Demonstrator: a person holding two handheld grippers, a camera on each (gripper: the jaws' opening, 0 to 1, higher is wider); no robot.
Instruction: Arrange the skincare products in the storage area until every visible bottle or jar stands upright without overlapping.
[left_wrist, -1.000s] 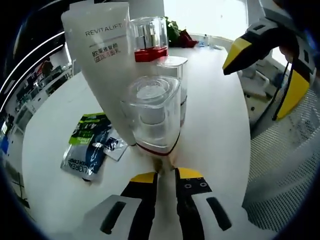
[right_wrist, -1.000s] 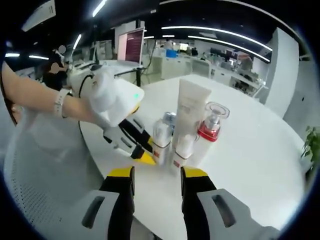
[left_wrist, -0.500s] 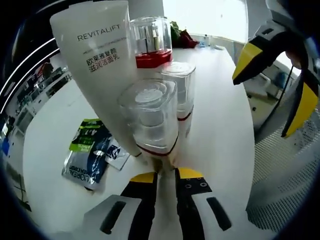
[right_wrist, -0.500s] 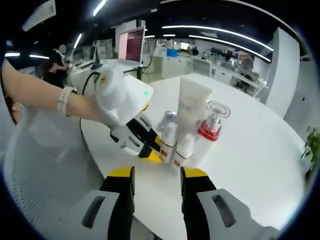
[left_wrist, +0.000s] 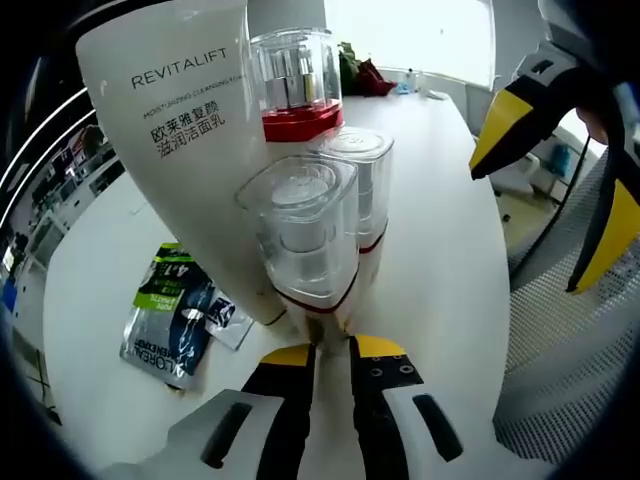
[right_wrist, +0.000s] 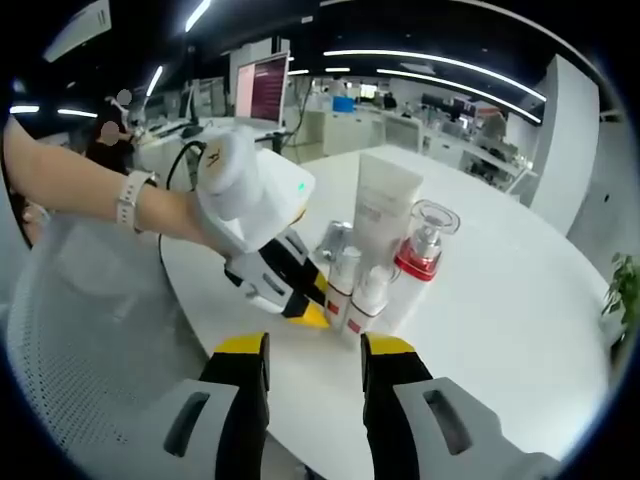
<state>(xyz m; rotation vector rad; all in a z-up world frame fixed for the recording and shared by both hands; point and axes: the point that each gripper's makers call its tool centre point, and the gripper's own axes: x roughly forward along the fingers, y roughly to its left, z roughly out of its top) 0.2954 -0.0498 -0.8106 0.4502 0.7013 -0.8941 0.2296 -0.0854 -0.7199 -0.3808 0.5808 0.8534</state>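
closer now, the left tongs have pushed in on the front bottle; in the left gripper view its clear cap has grown and the tube fills more of the upper left. their tips are nearly pressed together at that bottle's base, but i cannot tell whether they pinch it. all stand upright and tightly grouped on the white worktop: a second clear-capped bottle just behind the first, a red-collared pump bottle farther back, the tube to their left. a sachet lies flat on the worktop to the near left.

in the right gripper view the right tongs are spread and hold nothing, near the group but apart from it. the left tongs touch the small bottles from the left, with the tube and pump bottle behind.
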